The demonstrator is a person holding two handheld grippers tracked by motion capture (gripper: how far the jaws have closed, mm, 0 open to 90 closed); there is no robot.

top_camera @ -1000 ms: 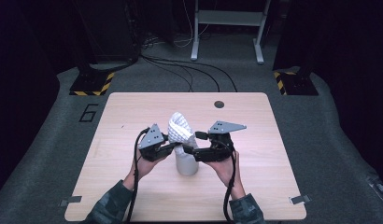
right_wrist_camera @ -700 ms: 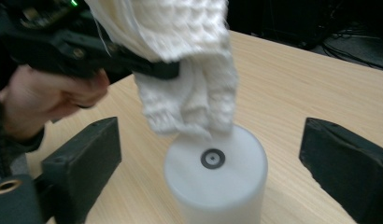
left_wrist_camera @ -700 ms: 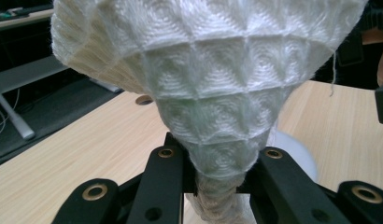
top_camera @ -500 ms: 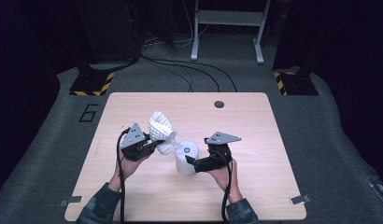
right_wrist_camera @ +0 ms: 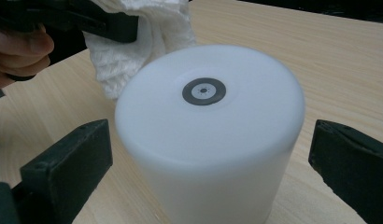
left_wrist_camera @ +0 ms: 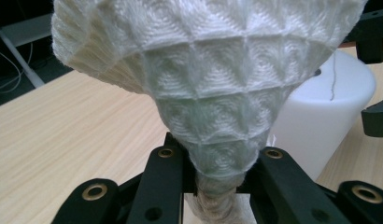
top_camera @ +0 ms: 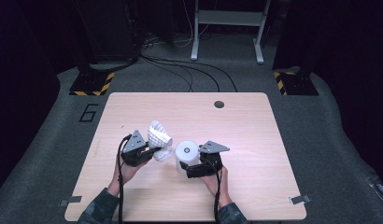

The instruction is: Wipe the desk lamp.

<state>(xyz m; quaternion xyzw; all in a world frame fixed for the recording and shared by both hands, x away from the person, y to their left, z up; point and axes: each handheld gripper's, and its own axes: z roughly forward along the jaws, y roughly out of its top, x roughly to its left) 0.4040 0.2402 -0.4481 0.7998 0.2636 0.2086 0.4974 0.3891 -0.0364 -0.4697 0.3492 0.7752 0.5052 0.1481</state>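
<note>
A white waffle-weave cloth [top_camera: 159,137] hangs bunched from my left gripper [top_camera: 150,151], whose jaws are shut on its gathered end [left_wrist_camera: 216,156]. A white cylinder [top_camera: 187,150] with a small grey ring on its top [right_wrist_camera: 203,91] stands upright on the table just right of the cloth. My right gripper [top_camera: 186,164] has just been opening. Its black pads [right_wrist_camera: 68,163] now stand either side of the cylinder with a gap on each side. In the left gripper view the cylinder [left_wrist_camera: 320,107] sits behind the cloth [left_wrist_camera: 213,93].
The light wooden table [top_camera: 255,121] has a small round hole [top_camera: 219,103] near its far edge. Beyond it, on the dark floor, are cables [top_camera: 189,70], two hazard-striped bases [top_camera: 89,86] and a metal stand [top_camera: 227,18].
The left gripper has carried the cloth off the cylinder, left and down. The right gripper has come down with the cylinder and its jaws have spread apart from it.
</note>
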